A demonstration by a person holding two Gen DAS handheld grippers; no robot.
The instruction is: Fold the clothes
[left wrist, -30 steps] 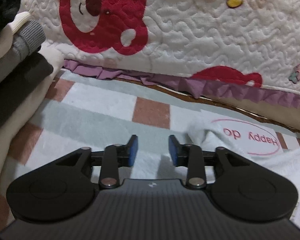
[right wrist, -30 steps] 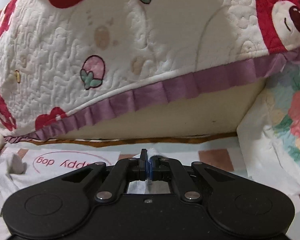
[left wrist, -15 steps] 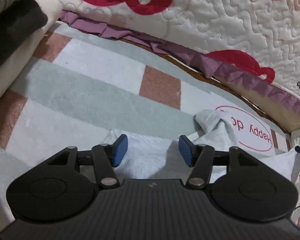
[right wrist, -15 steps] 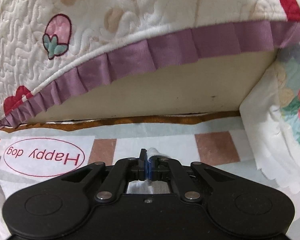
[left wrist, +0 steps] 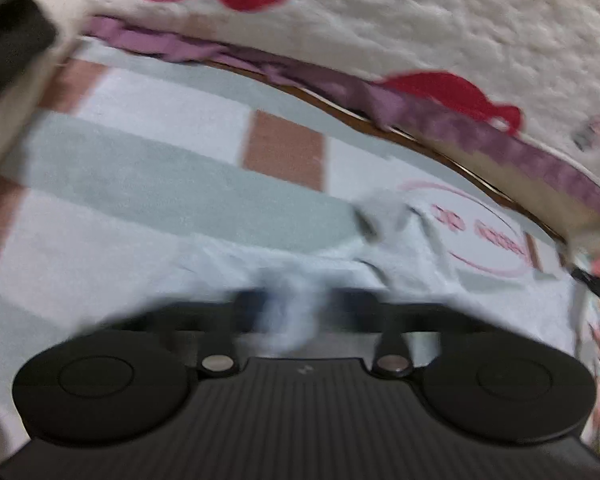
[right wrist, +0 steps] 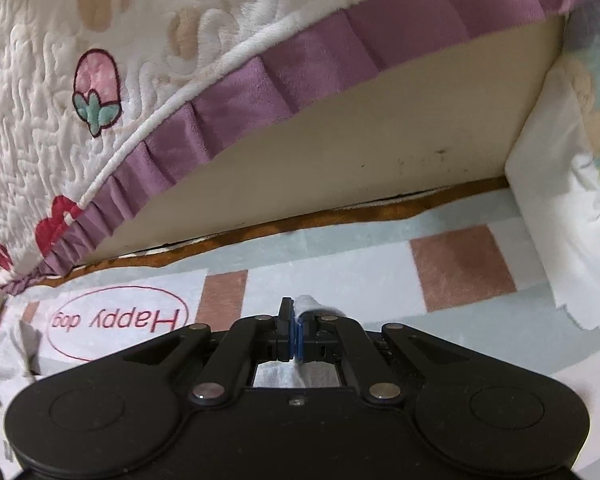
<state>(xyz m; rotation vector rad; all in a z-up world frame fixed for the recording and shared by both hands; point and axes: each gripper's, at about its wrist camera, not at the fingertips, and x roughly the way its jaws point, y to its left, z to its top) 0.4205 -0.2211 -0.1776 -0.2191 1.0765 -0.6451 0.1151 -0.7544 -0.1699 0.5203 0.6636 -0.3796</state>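
While the quilted bedspread (right wrist: 100, 100) looms at twelve o'clock, we see the white garment (left wrist: 440, 264) lying flat on the checked rug (left wrist: 160, 168), running nine to three. Our right hand-held gripper (right wrist: 294, 334) pinches its hem; our left hand-held gripper (left wrist: 296, 304) straddles a bunched fold, too blurred to judge.

A checked blanket (right wrist: 460, 268) in pale green, white and brown squares is spread below, edged in brown. Above it a quilted cream bedspread (right wrist: 60, 80) with red and strawberry motifs and a purple ruffle (right wrist: 300, 64) is seen, and floral fabric (right wrist: 588, 128) at right
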